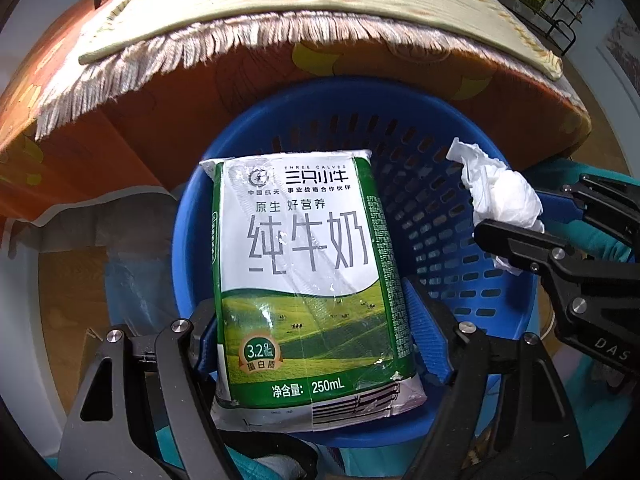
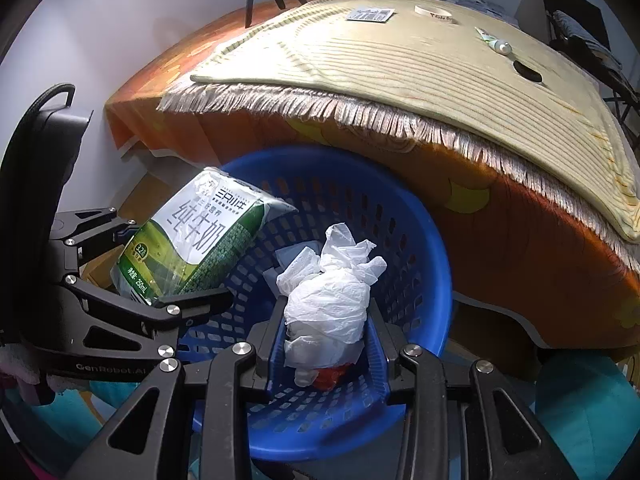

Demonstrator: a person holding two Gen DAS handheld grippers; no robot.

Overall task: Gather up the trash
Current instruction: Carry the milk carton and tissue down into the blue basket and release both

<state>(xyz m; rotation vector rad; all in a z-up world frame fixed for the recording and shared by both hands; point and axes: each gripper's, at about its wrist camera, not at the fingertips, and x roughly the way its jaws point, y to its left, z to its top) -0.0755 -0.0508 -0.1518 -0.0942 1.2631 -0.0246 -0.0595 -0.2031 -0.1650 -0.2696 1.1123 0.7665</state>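
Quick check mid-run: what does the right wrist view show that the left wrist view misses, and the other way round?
Only the right wrist view: a tape roll, a small tube and a printed card on the mat, plus something red under the tissue wad.

Only the left wrist view: the milk carton front in full, and a wire rack in the far corner.

Both: carton in the left gripper, tissue in the right gripper, over the blue basket.

Milk carton (image 1: pixel 308 276) over blue basket (image 1: pixel 452 184)
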